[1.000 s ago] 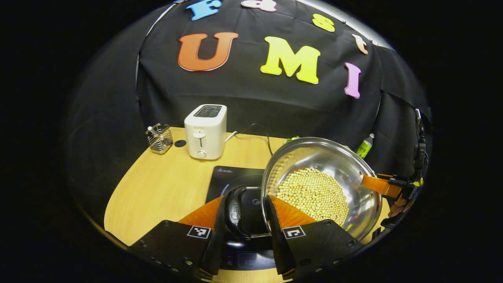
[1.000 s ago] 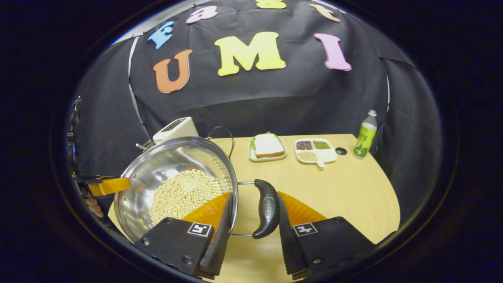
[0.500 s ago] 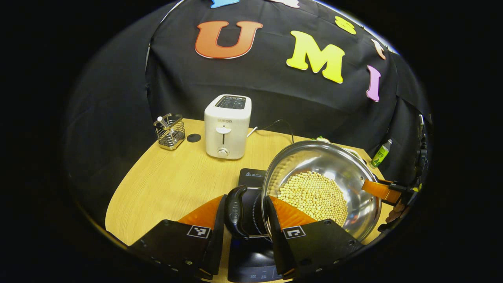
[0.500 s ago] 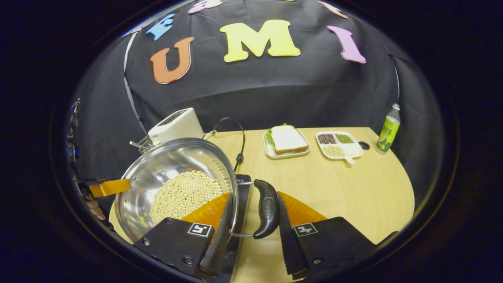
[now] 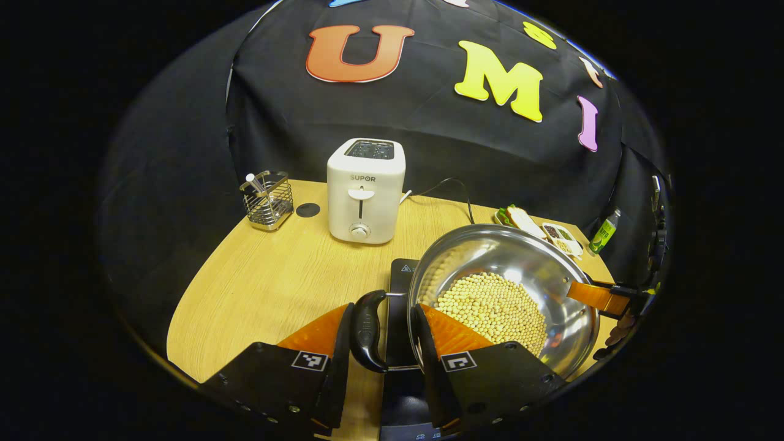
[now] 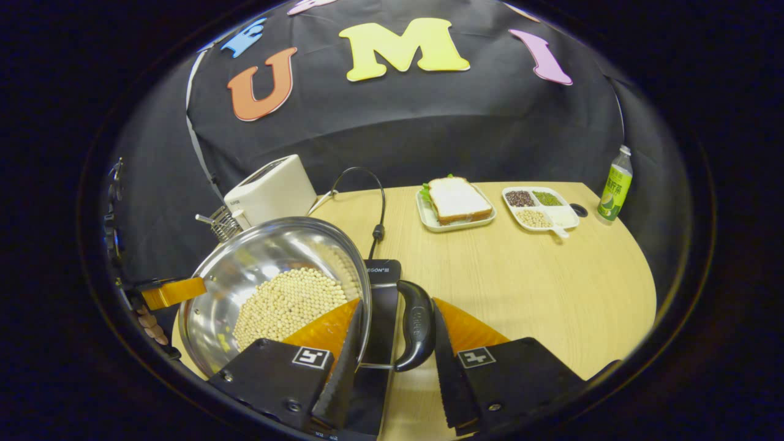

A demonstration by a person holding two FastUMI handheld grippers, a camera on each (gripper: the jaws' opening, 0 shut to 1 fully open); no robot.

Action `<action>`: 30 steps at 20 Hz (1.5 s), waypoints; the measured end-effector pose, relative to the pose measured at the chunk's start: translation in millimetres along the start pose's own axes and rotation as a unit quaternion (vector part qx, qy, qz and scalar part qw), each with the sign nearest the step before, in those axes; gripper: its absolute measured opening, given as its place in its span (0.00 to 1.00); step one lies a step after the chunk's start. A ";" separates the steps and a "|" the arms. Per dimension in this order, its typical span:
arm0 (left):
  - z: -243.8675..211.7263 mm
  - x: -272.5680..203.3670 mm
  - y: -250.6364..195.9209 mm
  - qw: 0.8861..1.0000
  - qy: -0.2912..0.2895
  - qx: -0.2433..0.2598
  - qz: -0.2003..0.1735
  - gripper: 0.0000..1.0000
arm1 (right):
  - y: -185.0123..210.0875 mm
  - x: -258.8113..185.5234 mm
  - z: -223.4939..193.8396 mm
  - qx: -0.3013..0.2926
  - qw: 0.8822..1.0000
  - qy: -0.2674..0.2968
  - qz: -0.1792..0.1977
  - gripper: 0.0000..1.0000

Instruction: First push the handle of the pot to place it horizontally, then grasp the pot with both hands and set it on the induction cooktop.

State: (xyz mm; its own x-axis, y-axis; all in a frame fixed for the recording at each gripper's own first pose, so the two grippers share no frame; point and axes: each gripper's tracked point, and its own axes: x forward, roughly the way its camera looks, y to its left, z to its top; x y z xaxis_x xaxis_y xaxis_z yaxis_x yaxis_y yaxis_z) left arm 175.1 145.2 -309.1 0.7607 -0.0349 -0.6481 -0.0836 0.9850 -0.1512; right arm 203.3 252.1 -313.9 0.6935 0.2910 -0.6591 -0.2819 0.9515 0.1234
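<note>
**Pot held by both handles above the cooktop**

Wooden table (image 5: 263, 288) against black cloth wall. On the far side: white toaster (image 5: 365, 190), wire basket (image 5: 267, 199), plate with sandwich (image 6: 454, 202), divided dish of beans (image 6: 541, 208), green bottle (image 6: 615, 184).

Steel pot (image 5: 502, 288) with pale beans inside, gripped at both side handles. Left gripper (image 5: 384, 334) with jaws closed around the black left handle (image 5: 366, 331), one finger outside the handle, the other between handle and pot wall. Right gripper (image 6: 395, 340) likewise closed around the black right handle (image 6: 418, 334). Each gripper also visible from the opposite view at the pot's far rim, with fingers of a hand behind it.

Black cooktop (image 6: 378, 306) directly beneath the pot, its edge and front panel peeking out under the rim. Cannot tell whether the pot base touches the cooktop.
</note>
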 end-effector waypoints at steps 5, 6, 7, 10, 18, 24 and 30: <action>-4.1 -2.3 1.3 1.000 0.001 -0.004 -0.003 0.52 | -1.5 0.9 2.4 -0.009 1.000 -0.003 0.009 0.62; -3.9 -2.6 1.2 1.000 -0.002 -0.002 -0.003 0.56 | -1.6 1.7 4.1 -0.007 1.000 -0.010 0.014 0.65; -5.7 -4.3 4.8 1.000 -0.003 0.001 0.004 0.47 | -0.8 1.9 6.8 -0.005 1.000 -0.017 0.019 0.68; -14.7 -10.6 18.8 0.999 0.005 0.020 0.031 0.72 | -7.3 -5.5 8.9 0.003 0.999 -0.031 0.018 0.77; 17.1 -63.6 10.1 0.997 -0.071 0.019 0.017 0.94 | -3.6 -71.2 20.8 -0.027 0.994 -0.096 0.051 0.91; 52.7 -140.9 -25.7 0.988 -0.154 0.024 0.000 0.94 | -10.8 -158.1 33.6 -0.051 0.983 -0.171 0.031 0.92; 64.1 -219.3 -66.9 0.976 -0.215 0.038 0.003 0.94 | -25.0 -259.7 50.7 -0.033 0.966 -0.255 0.016 0.98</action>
State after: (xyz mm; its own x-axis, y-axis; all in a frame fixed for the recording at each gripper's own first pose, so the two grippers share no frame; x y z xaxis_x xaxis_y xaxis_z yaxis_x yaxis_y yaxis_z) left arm 55.1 97.8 -109.0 0.9616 0.0298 -0.2727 -0.0538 0.9953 -0.0811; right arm 63.9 157.8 -108.2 0.9152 0.3483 -0.2028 -0.3391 0.9374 0.0795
